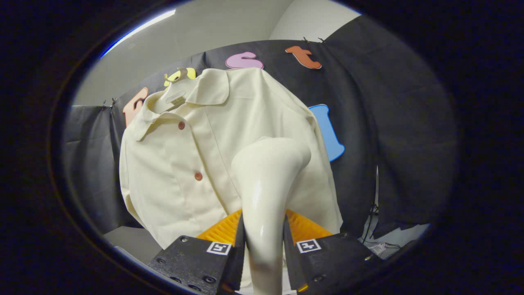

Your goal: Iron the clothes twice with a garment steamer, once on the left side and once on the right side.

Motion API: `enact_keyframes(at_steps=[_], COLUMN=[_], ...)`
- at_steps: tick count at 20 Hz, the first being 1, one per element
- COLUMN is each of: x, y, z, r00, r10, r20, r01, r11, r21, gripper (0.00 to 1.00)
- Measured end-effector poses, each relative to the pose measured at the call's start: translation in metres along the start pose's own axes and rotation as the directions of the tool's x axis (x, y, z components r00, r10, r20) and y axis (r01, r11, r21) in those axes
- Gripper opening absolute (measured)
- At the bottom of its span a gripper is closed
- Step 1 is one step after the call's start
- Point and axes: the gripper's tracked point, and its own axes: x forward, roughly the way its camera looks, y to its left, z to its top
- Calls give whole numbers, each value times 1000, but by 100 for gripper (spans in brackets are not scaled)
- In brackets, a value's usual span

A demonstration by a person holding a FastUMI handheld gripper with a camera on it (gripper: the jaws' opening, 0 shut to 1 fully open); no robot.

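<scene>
Left: the booth's black cloth wall (88, 164), with a strip of pale floor (131, 241) below it. Centre-left: a cream shirt (196, 135) on a hanger (176, 92), collar spread, two reddish buttons (198, 176) down its placket; it hangs just beyond my fingers, facing me. Centre: the garment steamer (266, 184), glossy and cream, its handle rising from between my fingers and its broad head turned toward the right half of the shirt front; whether the head touches the cloth I cannot tell. Bottom centre: my gripper (264, 250), fingers (229, 250) narrowed onto the steamer's handle, one pressing each side. Right: more black cloth, and dark cables (370, 221) trailing at its lower edge.
</scene>
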Motion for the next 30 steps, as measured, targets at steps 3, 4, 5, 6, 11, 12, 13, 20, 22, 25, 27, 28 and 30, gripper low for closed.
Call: enact_keyframes(at_steps=[3, 4, 5, 6, 11, 12, 13, 20, 22, 25, 27, 28, 30], x=[-5, -6, -7, -7, -16, -18, -20, -36, -40, -46, -51, -53, -59], y=[-15, -18, -21, -25, -52, -60, -66, -104, -112, -120, -123, -125, -125], z=[-35, -46, -54, -61, -105, -113, -123, -189, -202, -221, -233, -239, -247], r00=[1000, 999, 999, 999, 997, 996, 995, 984, 981, 975, 971, 969, 966], r10=[-10, -6, -2, -6, -46, -61, -72, -105, -116, -124, -128, -129, -129], r20=[-28, -41, -46, -47, -69, -70, -74, -144, -157, -182, -200, -210, -223], r01=[11, 8, 5, 10, 51, 66, 78, 121, 133, 146, 152, 155, 160], r11=[999, 999, 998, 997, 996, 995, 994, 987, 986, 983, 982, 981, 980], r21=[34, 50, 64, 71, 72, 73, 80, 105, 99, 113, 110, 112, 123], gripper=[44, 44, 44, 43, 43, 44, 44, 44, 44, 44, 44, 44, 44])
